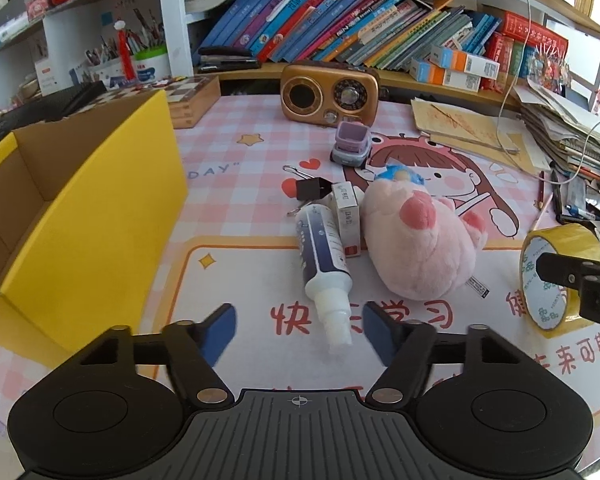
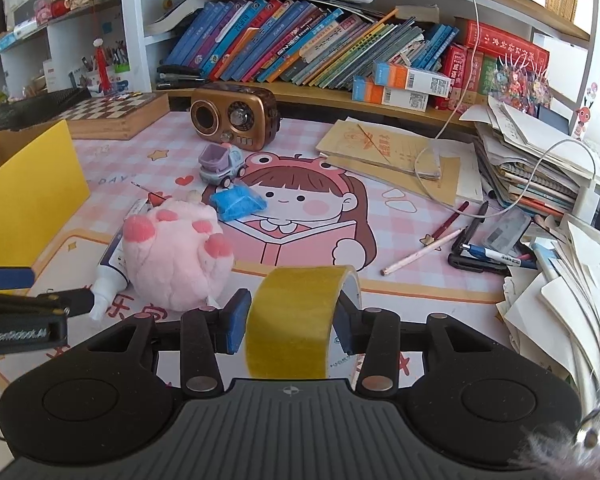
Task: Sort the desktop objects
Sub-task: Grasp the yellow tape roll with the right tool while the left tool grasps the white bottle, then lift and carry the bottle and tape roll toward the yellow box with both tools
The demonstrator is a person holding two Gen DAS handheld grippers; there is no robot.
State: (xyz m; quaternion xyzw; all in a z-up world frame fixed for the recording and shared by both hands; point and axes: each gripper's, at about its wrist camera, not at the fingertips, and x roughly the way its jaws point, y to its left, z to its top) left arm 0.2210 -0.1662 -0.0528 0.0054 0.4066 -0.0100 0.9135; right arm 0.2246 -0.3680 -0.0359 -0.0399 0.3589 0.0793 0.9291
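Nearest, the right gripper (image 2: 290, 320) is clamped on the yellow tape roll (image 2: 300, 316), its blue pads pressing the roll's two flat sides so that the roll stands upright between them, lifted just off the counter (image 2: 420, 292). The left gripper (image 1: 298, 330) has its jaws apart; the cap end of the white spray bottle (image 1: 324, 268) lies between the pads, which do not touch it. Taking the pink plush toy (image 1: 416, 236) as landmark: the bottle lies on the counter just to its left, with a small white carton (image 1: 348, 216) wedged between bottle and plush. Just beyond the carton sits a black binder clip (image 1: 310, 189). A blue crumpled packet (image 2: 238, 202) rests at the far side of the plush, touching it. Farther back stands a purple toy truck (image 1: 350, 144), and beyond that a brown retro radio (image 1: 330, 94) near the bookshelf (image 1: 340, 28). Well to the left of the plush, an open yellow cardboard box (image 1: 100, 200) stands on the counter. Pens and a pencil (image 2: 420, 256) lie to the plush's right.
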